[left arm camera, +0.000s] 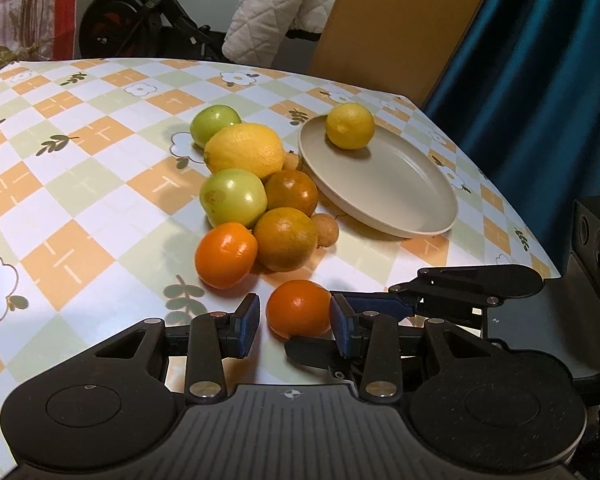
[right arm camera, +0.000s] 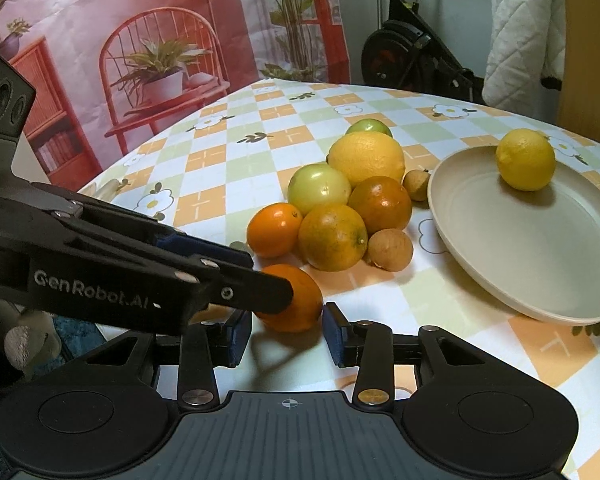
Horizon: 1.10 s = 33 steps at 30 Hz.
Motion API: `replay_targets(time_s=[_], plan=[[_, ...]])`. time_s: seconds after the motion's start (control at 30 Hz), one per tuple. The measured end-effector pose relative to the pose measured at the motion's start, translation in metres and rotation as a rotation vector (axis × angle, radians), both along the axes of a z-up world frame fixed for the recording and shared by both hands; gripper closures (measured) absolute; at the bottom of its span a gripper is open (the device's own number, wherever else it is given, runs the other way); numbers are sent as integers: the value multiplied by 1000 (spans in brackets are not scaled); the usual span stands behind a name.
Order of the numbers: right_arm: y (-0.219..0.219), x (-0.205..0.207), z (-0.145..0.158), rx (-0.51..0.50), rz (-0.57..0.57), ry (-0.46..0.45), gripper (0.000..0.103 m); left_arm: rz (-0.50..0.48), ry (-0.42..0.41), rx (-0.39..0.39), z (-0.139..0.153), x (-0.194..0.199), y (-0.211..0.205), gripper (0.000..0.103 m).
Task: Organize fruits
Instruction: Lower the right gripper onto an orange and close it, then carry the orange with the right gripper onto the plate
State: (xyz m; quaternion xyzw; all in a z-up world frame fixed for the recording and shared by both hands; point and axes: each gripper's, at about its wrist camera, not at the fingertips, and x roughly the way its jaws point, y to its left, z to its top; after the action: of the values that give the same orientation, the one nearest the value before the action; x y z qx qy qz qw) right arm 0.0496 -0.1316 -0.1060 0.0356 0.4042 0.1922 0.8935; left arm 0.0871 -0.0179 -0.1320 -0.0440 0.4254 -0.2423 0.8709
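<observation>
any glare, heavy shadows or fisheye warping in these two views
Left wrist view: fisheye bows the table edge; a soft highlight sits on the near orange; the small lemon casts a shadow on the plate. Right wrist view: the same bowing, mild glare on the fruit pile, background sharp.

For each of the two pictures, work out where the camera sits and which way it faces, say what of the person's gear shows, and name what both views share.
Left wrist: on the left gripper, looking down across the table; the right gripper crosses from the right.
Right wrist: on the right gripper, facing the fruit pile; the left gripper enters from the left.
Shared: the near orange between both grippers, the plate with one lemon.
</observation>
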Motion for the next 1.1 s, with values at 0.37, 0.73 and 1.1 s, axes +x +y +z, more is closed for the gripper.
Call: replay_targets(time_s=[0.37, 0.73, 1.1], plan=[[-2, 0, -2, 6, -11, -2, 68, -11, -7, 3, -3, 2, -4, 62], [-13, -5, 11, -3, -54, -62, 69, -46, -73, 8, 14, 3, -18, 63], [-40, 3, 26, -3, -138, -130, 68, -107, -123, 7, 33, 24, -46, 63]])
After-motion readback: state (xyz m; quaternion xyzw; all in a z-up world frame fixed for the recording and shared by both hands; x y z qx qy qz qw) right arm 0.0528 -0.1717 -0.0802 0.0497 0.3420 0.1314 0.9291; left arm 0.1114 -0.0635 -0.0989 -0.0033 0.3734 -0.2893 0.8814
